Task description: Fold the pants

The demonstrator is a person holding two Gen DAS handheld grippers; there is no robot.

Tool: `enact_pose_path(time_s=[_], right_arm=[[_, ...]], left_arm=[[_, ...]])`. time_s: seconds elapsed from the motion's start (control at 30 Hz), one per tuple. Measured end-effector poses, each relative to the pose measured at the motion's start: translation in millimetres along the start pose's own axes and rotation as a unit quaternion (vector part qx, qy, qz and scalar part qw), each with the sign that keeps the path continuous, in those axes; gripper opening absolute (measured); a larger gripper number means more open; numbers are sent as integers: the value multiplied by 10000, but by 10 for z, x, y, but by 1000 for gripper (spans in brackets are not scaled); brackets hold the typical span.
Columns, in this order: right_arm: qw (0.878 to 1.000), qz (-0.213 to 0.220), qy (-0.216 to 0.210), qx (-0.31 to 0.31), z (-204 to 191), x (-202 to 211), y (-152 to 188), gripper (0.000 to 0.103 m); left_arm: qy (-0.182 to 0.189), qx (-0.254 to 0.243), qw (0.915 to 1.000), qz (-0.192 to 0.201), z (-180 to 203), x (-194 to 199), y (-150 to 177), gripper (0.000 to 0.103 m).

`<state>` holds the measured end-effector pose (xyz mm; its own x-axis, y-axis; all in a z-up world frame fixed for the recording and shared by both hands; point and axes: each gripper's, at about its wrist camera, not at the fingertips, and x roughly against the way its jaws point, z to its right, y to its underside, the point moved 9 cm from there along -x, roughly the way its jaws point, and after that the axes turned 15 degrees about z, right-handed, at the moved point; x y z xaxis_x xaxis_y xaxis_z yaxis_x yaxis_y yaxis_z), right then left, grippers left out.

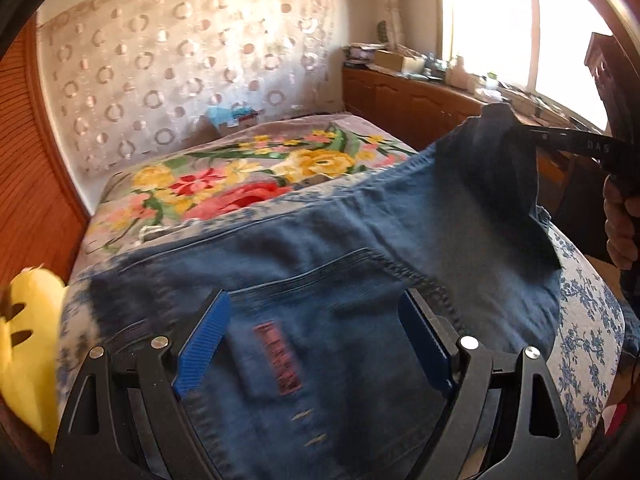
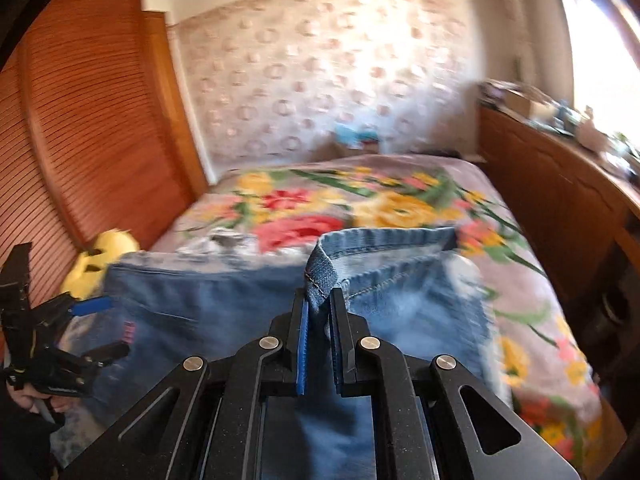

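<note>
Blue jeans (image 1: 328, 264) lie across the near end of the bed, back pocket and a red label facing up. My left gripper (image 1: 316, 320) is open and hovers just above the seat of the jeans, holding nothing. My right gripper (image 2: 319, 312) is shut on the hem of a jeans leg (image 2: 320, 276) and holds it lifted above the rest of the jeans (image 2: 208, 304). In the left wrist view the right gripper (image 1: 516, 128) shows at the right, with the leg hanging from it. The left gripper also shows in the right wrist view (image 2: 104, 324).
The bed has a floral blanket (image 1: 248, 176) and a blue-flowered sheet (image 1: 584, 320). A yellow plush toy (image 1: 28, 340) sits at the left edge. A wooden slatted wall (image 2: 92, 120) is at the left. A low cabinet (image 1: 416, 96) with clutter stands under the window at the right.
</note>
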<state>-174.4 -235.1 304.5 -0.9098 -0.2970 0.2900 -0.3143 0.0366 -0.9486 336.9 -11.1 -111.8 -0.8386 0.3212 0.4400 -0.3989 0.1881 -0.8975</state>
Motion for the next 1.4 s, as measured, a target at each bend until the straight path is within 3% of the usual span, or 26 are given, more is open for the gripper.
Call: enact_pose_path(time_s=[0.23,0.33,0.37,0.4,0.43,0.8,0.87,1.13,1.4], right_arm=[[9931,-65,-1144,265,-954,-108,30,10],[9896,-309,-1357,356,-1111,-117,176,17],[9889,-352,-1391,378,-1114,-122,213,25],[9890,-379,-1371,412,-1071,-138,218,36],[9893,-381,-1335,452,-1031,-117,255,39],[9965,-487,-503,457,-275,-160,256,39],[9964,-549,-460,444,-232,-190,292,39],[9936,-924,-592,258,-183,-389,416,39],[9905,-1245,-584,84,-183,-567,436,39]], left_arm=[[-404,221,9989,61,-326,345,77,86],[-457,241,9987,41,-336,375,131,86],[-449,243,9987,35,-322,369,142,86],[-433,242,9988,29,-300,355,150,86],[-414,240,9989,20,-271,330,165,86],[57,95,9998,-162,191,-67,173,86],[162,156,9995,-214,258,-154,196,83],[398,206,9981,-428,431,-406,190,53],[533,109,9966,-620,535,-532,254,40]])
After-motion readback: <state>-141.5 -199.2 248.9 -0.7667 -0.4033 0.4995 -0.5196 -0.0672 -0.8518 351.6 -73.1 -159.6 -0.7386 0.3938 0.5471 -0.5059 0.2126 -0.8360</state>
